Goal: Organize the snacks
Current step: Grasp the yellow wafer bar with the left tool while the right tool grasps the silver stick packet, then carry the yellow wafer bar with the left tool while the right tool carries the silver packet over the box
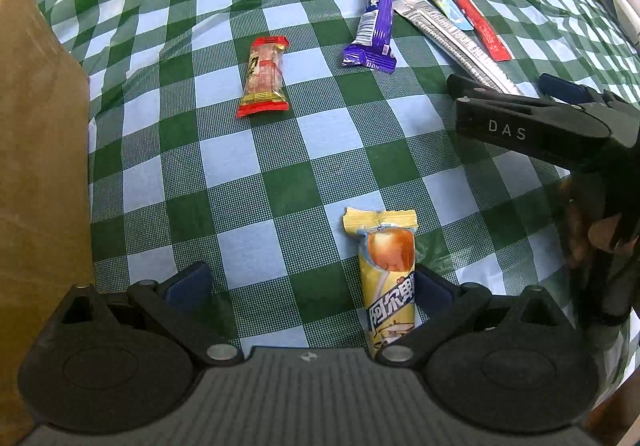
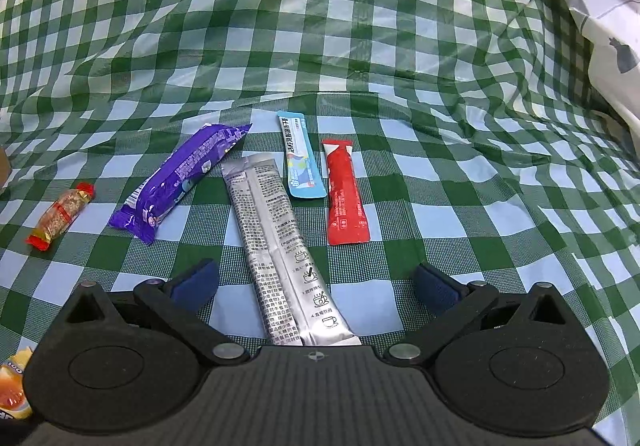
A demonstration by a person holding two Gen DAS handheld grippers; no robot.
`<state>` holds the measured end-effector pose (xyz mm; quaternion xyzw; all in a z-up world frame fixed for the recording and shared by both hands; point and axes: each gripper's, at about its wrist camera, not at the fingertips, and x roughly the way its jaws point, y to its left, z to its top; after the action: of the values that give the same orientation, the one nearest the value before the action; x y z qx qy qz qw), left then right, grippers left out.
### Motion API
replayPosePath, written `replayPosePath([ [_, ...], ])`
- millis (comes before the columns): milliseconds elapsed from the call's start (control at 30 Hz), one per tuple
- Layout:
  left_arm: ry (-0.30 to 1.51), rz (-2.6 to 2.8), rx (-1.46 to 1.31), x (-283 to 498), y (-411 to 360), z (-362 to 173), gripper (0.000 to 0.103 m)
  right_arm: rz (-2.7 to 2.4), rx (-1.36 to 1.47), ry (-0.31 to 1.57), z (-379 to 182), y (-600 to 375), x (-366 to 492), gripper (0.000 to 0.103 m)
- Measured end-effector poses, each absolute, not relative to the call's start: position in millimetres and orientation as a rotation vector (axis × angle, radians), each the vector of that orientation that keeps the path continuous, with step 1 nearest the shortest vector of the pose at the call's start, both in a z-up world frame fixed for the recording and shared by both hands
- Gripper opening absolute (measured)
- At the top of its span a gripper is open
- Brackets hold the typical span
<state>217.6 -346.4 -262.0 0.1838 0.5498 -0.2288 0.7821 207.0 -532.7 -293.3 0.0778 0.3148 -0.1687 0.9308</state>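
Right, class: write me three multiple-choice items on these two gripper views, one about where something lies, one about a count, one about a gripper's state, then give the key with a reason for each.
1. Where is the yellow snack bar?
A. Between the left gripper's fingers
B. On top of the cardboard box
C. Under the purple wrapper

2. How many long thin sachets lie beside the purple wrapper?
A. One
B. Three
C. Five

3. How is the right gripper?
A. Shut on the red sachet
B. Shut on nothing
C. Open, with the silver sachet lying between its fingers

Key: 1 A, it lies on the checked cloth inside the left gripper, close to one finger. 2 B, the silver sachet, blue sachet and red sachet. 3 C, the fingers stand wide apart around the silver one, not touching it.
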Motion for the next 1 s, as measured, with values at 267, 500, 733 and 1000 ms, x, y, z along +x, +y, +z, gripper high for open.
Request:
replayPosePath([
  [267,1.188,-0.492,0.397,218,-348,-262,0.103,-0.347,0.167,0.635,-295,-532,207,0.103],
  [500,1.2,-0.514,0.353,214,-353,-234,0.027,-0.273,0.134,0.657,-282,-525,202,0.025],
  [733,1.073,-0.562,0.302,183,-327,-159,0.027,-0.232,0.221,0.594,-228,-516,160,0.023],
  [1000,0.925,-0.574,0.211,105,-231,-56,0.027,-0.2,0.328,0.446,-141,-452,47,0.023],
])
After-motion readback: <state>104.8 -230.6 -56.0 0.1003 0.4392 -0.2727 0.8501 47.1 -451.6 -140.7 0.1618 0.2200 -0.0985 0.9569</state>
